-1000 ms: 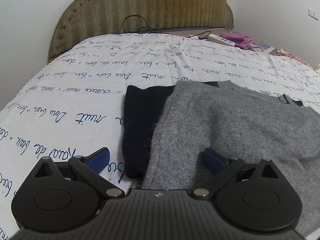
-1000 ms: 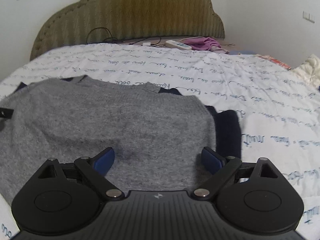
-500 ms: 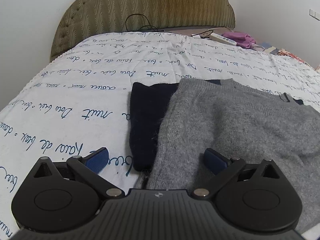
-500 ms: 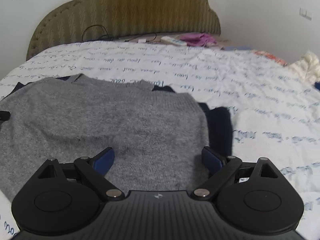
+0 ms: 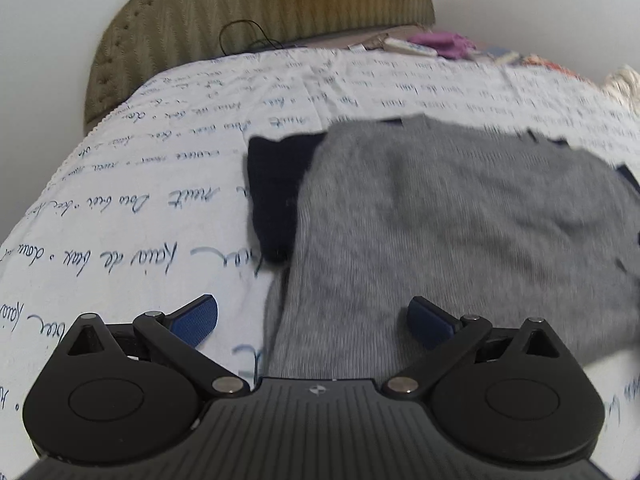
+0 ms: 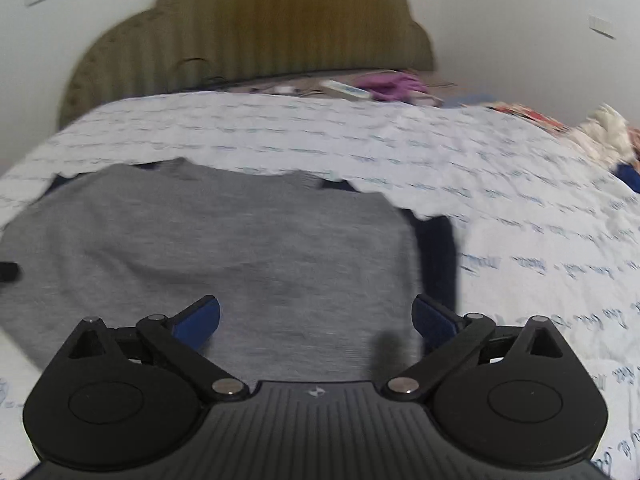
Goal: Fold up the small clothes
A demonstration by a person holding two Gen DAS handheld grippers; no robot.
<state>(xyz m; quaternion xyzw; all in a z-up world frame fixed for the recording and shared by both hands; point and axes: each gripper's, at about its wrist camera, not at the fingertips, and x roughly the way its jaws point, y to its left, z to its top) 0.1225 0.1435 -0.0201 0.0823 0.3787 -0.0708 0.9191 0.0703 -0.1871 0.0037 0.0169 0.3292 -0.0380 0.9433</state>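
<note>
Bed (image 5: 168, 184) with white cover printed in blue handwriting and an olive quilted headboard (image 5: 256, 12). Lying on it: grey knitted sweater with dark navy sleeves (image 5: 460, 216), spread flat; purple cloth (image 6: 390, 85) and white remote-like item (image 6: 346, 90) near the headboard.

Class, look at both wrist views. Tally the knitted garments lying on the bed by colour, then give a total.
Grey: 1, the grey sweater, lying on top.
Navy: 1, the navy garment, showing from under it.
Total: 2
</note>
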